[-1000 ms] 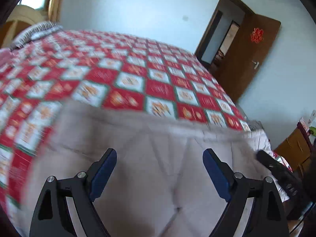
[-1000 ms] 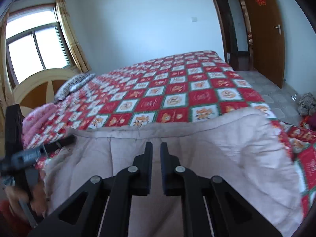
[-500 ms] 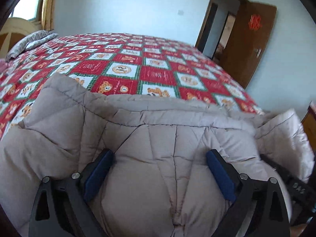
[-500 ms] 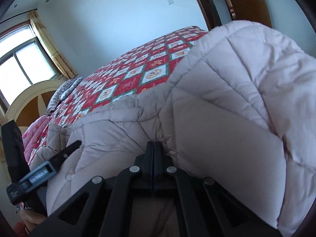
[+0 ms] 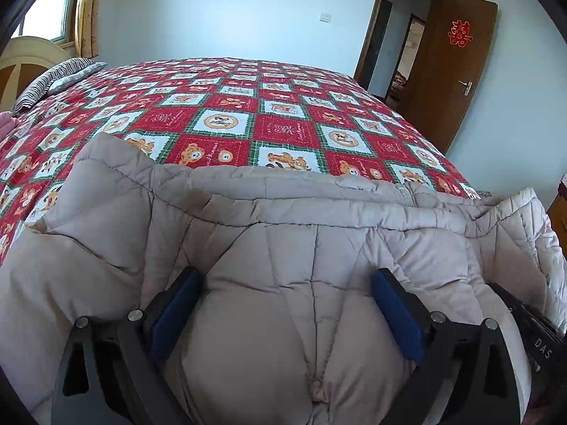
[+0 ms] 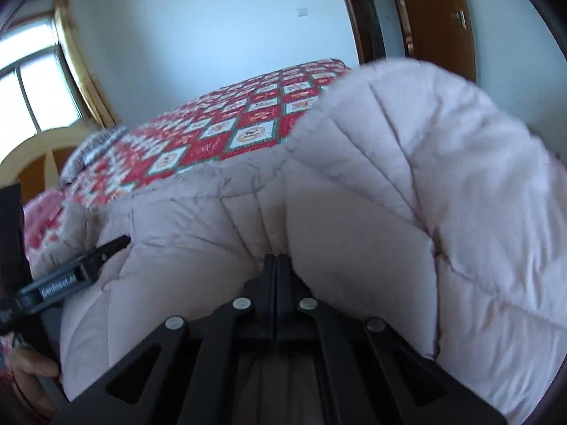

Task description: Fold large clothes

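Note:
A large beige quilted padded garment (image 5: 283, 233) lies bunched on the near edge of the bed; it also fills the right wrist view (image 6: 389, 177). My left gripper (image 5: 287, 304) is open, its blue pads pressed into the padding on either side of a bulge. My right gripper (image 6: 275, 265) is shut on a fold of the garment and lifts it, so the cloth billows up on the right. The left gripper also shows at the left edge of the right wrist view (image 6: 71, 276).
The bed carries a red, white and green patchwork bedspread (image 5: 248, 117). A striped pillow (image 5: 53, 81) and cream headboard (image 5: 24, 56) are at far left. An open brown door (image 5: 457, 81) stands at right, with a wooden cabinet (image 5: 560, 212) at the right edge.
The right gripper has closed on the garment and raised it, bunching the cloth. The left gripper has pushed down into the padding and stays open.

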Available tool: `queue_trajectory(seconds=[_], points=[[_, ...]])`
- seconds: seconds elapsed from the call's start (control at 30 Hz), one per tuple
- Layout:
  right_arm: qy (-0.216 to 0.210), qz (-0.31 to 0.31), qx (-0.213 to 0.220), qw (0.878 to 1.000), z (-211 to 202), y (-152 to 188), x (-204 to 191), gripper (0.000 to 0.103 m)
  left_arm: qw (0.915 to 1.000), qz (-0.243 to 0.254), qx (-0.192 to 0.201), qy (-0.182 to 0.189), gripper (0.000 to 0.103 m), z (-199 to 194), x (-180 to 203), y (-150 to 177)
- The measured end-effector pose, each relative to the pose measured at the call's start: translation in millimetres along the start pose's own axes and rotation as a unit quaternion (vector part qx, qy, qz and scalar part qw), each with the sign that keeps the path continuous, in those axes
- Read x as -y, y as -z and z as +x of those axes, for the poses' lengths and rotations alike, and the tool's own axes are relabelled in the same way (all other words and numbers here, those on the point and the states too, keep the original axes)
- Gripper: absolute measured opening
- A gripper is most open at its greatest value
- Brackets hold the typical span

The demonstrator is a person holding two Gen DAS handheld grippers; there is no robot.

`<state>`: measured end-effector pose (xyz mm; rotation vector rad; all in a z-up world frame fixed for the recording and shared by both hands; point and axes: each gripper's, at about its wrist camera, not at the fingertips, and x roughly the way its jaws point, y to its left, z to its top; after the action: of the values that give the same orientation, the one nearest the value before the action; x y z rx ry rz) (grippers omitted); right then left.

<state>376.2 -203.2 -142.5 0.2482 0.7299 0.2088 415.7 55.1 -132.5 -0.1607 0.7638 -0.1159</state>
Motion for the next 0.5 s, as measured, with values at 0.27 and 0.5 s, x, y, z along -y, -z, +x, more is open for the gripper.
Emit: queue_trajectory(seconds=[0.27,0.5], points=[[0.029,-0.029,-0.004,0.999,-0.2,-0.4,-9.9,0.000,0.9987,-0.016,-0.036,0.032,0.097,-45.0,-17.8,-0.6],[0.078,-0.081,0.013,0.994,-25.0,-8.1,-49.2,0.004,0.9964,-0.080,0.027,0.001,0.097,-155.0,-89.6,45.7]])
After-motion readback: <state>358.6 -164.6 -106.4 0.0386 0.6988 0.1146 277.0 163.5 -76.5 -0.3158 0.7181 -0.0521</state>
